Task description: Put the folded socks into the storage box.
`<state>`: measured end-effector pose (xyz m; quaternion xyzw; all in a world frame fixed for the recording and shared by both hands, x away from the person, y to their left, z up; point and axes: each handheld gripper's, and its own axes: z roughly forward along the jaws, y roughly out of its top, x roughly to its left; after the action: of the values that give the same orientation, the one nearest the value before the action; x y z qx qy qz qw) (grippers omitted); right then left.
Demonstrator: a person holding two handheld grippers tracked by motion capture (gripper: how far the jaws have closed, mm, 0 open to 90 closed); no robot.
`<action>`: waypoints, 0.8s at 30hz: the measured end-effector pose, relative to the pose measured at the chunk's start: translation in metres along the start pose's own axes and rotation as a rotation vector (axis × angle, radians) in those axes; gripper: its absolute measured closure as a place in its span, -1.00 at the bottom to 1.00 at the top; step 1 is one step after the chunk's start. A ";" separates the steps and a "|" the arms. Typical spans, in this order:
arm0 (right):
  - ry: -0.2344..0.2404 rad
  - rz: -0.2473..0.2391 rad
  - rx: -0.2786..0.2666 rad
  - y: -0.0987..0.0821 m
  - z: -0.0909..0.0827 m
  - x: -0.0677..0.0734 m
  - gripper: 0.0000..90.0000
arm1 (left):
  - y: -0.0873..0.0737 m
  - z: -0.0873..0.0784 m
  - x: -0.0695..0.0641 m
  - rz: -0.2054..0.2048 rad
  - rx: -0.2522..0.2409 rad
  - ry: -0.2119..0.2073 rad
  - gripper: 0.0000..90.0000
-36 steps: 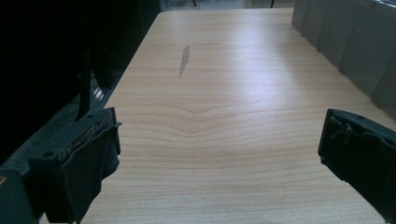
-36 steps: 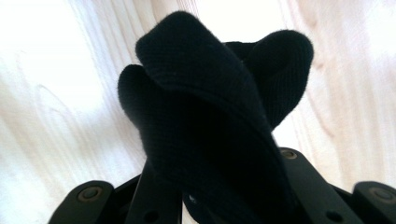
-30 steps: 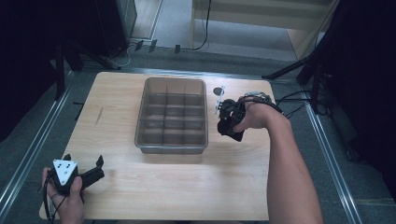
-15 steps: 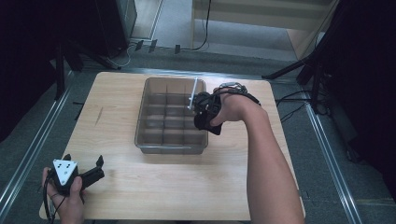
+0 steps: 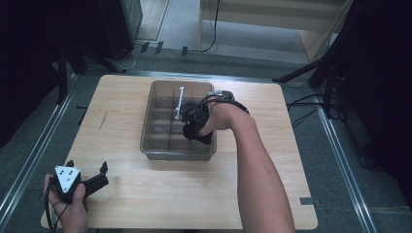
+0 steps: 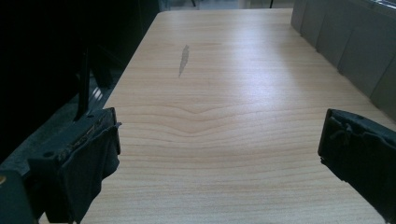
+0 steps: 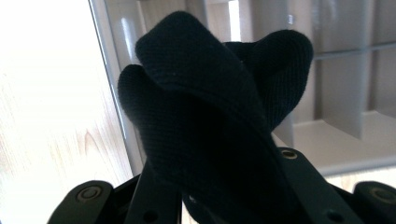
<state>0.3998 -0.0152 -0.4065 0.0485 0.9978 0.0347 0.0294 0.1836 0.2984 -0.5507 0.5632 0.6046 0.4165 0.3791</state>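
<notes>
Holding a dark cloth (image 7: 210, 121) pinched between its jaws, the right gripper (image 5: 197, 127) hangs over the tray (image 5: 150, 141). Left gripper (image 5: 90, 182), spread, rests near the counter (image 5: 272, 170) corner, well apart from the tray.

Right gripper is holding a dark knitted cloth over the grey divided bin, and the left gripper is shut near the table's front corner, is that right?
Not quite. The left gripper is open: the left gripper view shows its jaws set wide apart over bare table. The rest holds: the right gripper grips the dark cloth over the bin.
</notes>
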 end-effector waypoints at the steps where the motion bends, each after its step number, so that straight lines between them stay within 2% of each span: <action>1: 0.000 0.000 0.000 0.000 0.000 0.000 0.62 | 0.000 0.000 0.000 0.000 0.000 0.000 -1.00; 2: 0.010 0.001 0.007 0.000 0.008 0.001 0.63 | 0.000 0.000 0.000 0.000 0.000 0.000 -1.00; 4: 0.014 0.003 0.011 0.000 0.011 0.001 0.62 | 0.000 0.000 0.000 0.000 0.000 0.000 -1.00; 7: 0.027 -0.001 0.028 -0.003 0.024 0.001 0.62 | 0.000 0.000 0.000 -0.002 -0.001 0.000 -1.00; 8: 0.040 0.003 0.031 -0.006 0.034 0.001 0.62 | 0.000 0.000 0.000 -0.001 -0.001 0.000 -1.00; 14: 0.066 0.014 0.038 -0.009 0.051 0.002 0.62 | 0.000 0.000 0.000 0.000 0.000 0.000 -1.00; 18: 0.077 0.024 0.031 -0.010 0.052 0.001 0.55 | 0.000 0.000 0.000 -0.001 0.000 -0.001 -1.00; 23: 0.079 0.066 0.008 -0.013 0.038 -0.003 0.25 | 0.000 0.000 0.000 -0.004 -0.002 -0.001 -1.00; 24: 0.079 0.060 0.010 -0.014 0.035 -0.004 0.20 | 0.000 0.000 0.000 -0.004 -0.002 -0.001 -1.00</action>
<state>0.4043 -0.0267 -0.4426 0.0770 0.9964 0.0326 -0.0115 0.1838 0.2983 -0.5508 0.5618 0.6050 0.4163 0.3807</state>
